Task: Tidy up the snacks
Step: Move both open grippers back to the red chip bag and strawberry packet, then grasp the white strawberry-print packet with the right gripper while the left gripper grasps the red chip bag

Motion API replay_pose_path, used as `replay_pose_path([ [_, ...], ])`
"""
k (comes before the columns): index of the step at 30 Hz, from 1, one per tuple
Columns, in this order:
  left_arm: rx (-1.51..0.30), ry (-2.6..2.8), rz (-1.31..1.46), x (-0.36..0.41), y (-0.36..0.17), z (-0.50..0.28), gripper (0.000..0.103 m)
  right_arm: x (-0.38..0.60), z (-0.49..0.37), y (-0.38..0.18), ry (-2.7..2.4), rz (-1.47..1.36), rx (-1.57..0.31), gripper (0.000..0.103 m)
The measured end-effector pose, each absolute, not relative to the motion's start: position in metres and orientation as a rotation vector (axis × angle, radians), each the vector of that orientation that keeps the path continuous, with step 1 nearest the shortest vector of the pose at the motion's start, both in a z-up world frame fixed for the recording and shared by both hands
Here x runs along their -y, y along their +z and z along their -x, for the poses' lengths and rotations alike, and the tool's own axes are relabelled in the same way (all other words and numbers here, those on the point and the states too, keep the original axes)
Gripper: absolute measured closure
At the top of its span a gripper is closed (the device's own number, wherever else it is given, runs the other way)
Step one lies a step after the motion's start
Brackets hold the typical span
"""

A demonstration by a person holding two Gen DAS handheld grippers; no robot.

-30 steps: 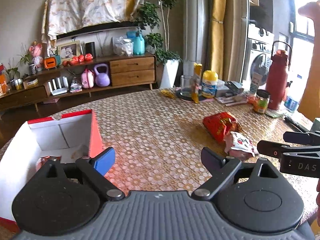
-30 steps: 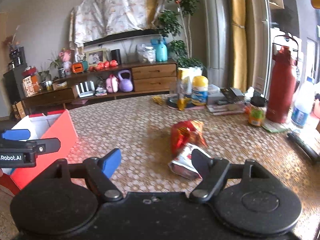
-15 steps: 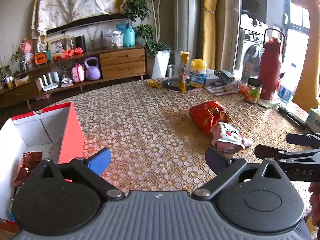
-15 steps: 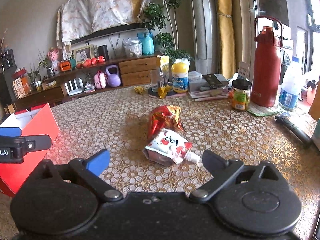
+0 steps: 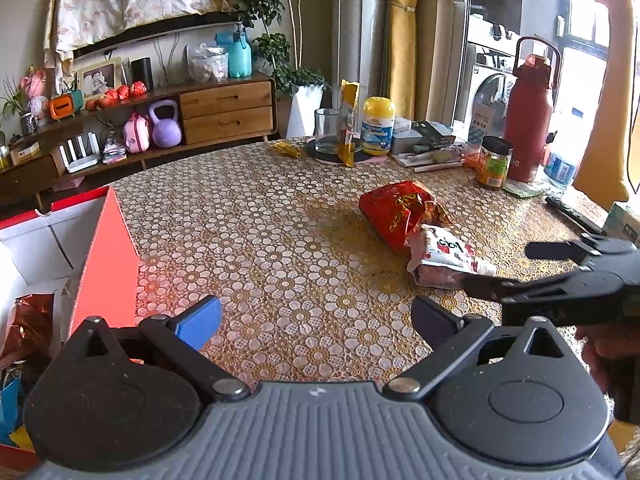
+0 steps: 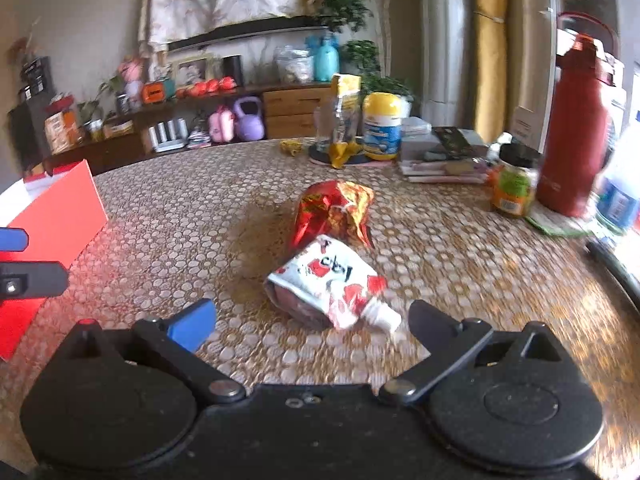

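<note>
A white and red spouted snack pouch (image 6: 330, 282) lies on the patterned table, touching a crumpled red and gold snack bag (image 6: 334, 208) behind it. My right gripper (image 6: 310, 326) is open, just in front of the pouch, with nothing between its fingers. In the left wrist view the pouch (image 5: 446, 256) and red bag (image 5: 400, 210) lie to the right, with the right gripper (image 5: 520, 268) reaching toward the pouch. My left gripper (image 5: 316, 318) is open and empty beside the red box (image 5: 102, 252), which holds a shiny snack packet (image 5: 30, 324).
At the table's far side stand a glass (image 5: 327, 130), a yellow-lidded tub (image 5: 378, 126), books (image 5: 426, 142), a small jar (image 5: 494, 162) and a tall red flask (image 5: 530, 116). A black remote (image 5: 572, 214) lies at the right edge.
My right gripper has moved forward and down toward the white pouch, which now looms larger. My left gripper has drifted right, away from the box. Both stay open.
</note>
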State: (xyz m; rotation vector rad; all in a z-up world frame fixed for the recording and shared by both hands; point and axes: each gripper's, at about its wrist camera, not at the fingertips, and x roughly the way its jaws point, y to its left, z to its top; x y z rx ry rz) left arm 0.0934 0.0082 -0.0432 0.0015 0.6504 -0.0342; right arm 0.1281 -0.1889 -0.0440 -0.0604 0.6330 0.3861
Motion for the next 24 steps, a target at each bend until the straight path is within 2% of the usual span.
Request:
replay_pose_path([
  [19, -0.690, -0.038, 0.007, -0.014, -0.058, -0.120, 0.001, 0.183, -0.212, -0.080, 0.558, 0.170, -0.709, 0.000],
  [20, -0.692, -0.041, 0.007, -0.014, -0.059, -0.121, 0.001, 0.182, -0.213, -0.081, 0.559, 0.173, -0.719, 0.002],
  [21, -0.693, -0.042, 0.007, -0.014, -0.059, -0.122, 0.001, 0.182, -0.212, -0.083, 0.561, 0.179, -0.722, 0.009],
  [24, -0.695, -0.049, 0.007, -0.012, -0.060, -0.126, 0.001, 0.181, -0.208, -0.088, 0.548, 0.203, -0.716, 0.014],
])
